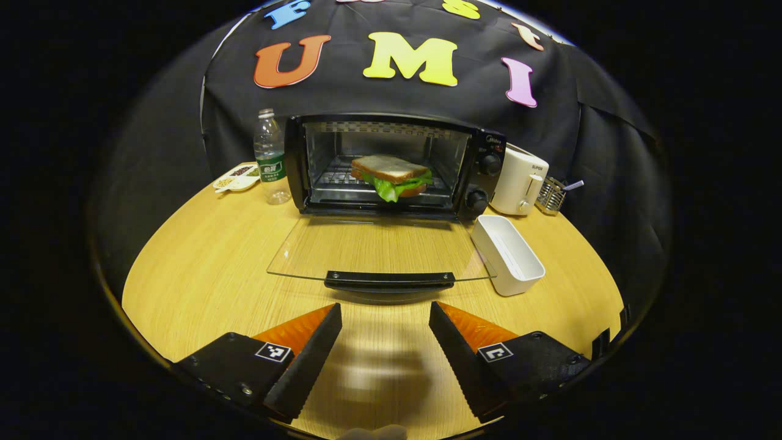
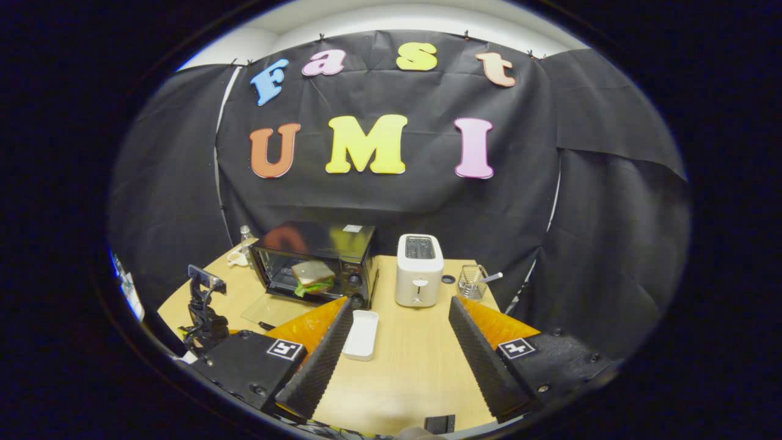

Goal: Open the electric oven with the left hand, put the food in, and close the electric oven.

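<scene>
Left claw [image 1: 382,342]: two wedge-shaped fingers with ribbed inner faces, each mounted on a black block carrying a small square black-and-white marker; screw heads are visible along the outer edge of the left block. Right claw [image 2: 400,348]: same build, two tapered fingers with ribbed inner faces, black mounting blocks with one square marker each and round screw heads near the corners.
</scene>
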